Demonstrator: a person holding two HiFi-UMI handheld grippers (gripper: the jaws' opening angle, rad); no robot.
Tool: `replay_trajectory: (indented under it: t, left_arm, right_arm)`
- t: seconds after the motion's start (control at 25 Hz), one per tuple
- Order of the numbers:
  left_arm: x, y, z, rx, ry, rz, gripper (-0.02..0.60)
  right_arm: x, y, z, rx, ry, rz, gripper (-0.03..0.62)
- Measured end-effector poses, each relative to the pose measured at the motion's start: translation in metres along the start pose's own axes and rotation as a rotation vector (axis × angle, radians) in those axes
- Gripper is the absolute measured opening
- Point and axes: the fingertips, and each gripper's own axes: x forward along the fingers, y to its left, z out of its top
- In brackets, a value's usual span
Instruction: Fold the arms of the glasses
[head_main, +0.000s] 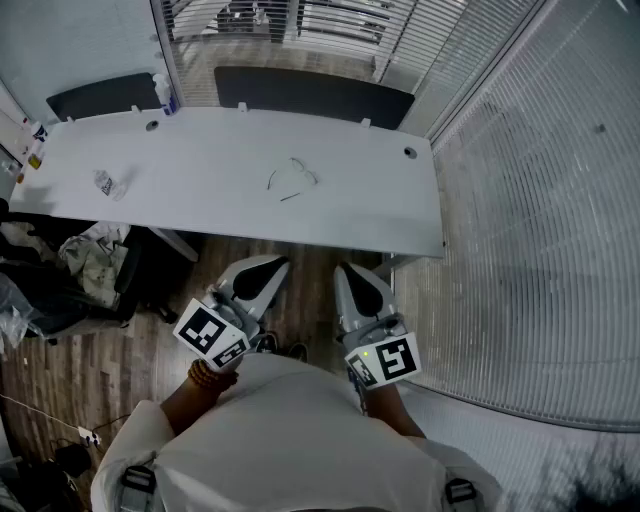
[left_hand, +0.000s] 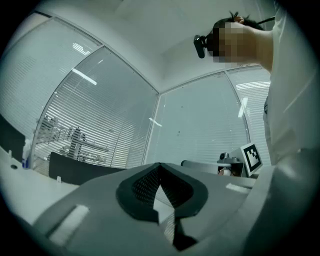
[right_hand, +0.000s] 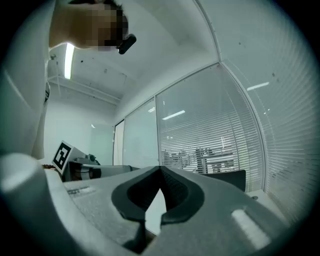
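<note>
A pair of thin-framed glasses (head_main: 291, 178) lies on the white table (head_main: 220, 190), right of its middle, with its arms spread. Both grippers hang close to my body, well short of the table's near edge and apart from the glasses. My left gripper (head_main: 262, 272) is shut with nothing in it. My right gripper (head_main: 352, 275) is shut and empty too. In the left gripper view the left gripper (left_hand: 160, 167) has its jaws closed tip to tip. The right gripper view shows the right gripper (right_hand: 160, 170) the same way. Neither gripper view shows the glasses.
A crumpled clear wrapper (head_main: 108, 184) lies on the table's left part, and small bottles (head_main: 33, 140) stand at its far left edge. Dark chairs (head_main: 310, 92) stand behind the table. Window blinds (head_main: 540, 200) run along the right. Clutter (head_main: 90, 255) sits on the floor at left.
</note>
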Motion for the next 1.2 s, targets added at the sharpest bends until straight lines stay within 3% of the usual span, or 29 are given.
replay_trajectory:
  t: [0.84,1.2]
  left_arm:
    - [0.003,-0.003,-0.004,-0.018,0.003,0.022,0.002]
    - [0.017,-0.018,-0.013,-0.018,0.024,0.036,0.002]
  right_arm:
    - [-0.004,-0.007,0.003,0.054,-0.018,0.021,0.002]
    - [-0.025,-0.029,0.000,0.103,-0.015,0.004,0.002]
